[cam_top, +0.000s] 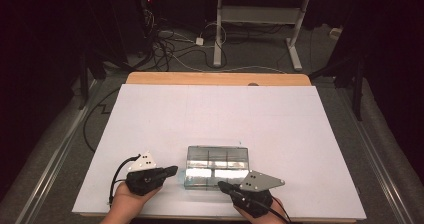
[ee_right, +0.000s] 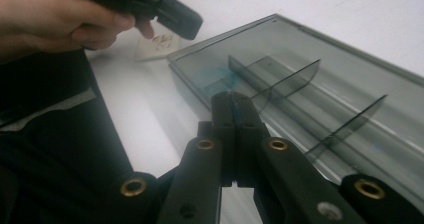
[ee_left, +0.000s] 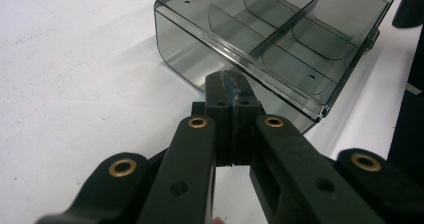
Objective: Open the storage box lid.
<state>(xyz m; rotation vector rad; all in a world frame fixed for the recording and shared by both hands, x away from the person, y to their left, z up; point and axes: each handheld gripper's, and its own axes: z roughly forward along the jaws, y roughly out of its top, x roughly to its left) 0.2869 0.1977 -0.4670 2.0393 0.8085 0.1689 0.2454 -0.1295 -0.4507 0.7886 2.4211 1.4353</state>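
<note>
From my station the white table [cam_top: 215, 114] reads bright under overhead light while the room around it sinks into near black. Glare flares on the clear box [cam_top: 217, 167] lid. My gripper views are soft up close, their dark jaws blurred, with faint shadows beneath.

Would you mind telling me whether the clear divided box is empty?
Empty: the box shows bare dividers with nothing visible in its compartments.

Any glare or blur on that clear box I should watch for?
High view: bright glare patch on the clear box near its front left, room behind dark. Left gripper view: box sharp, left hand-held gripper slightly soft. Right gripper view: box hazy, far hand blurred.
</note>
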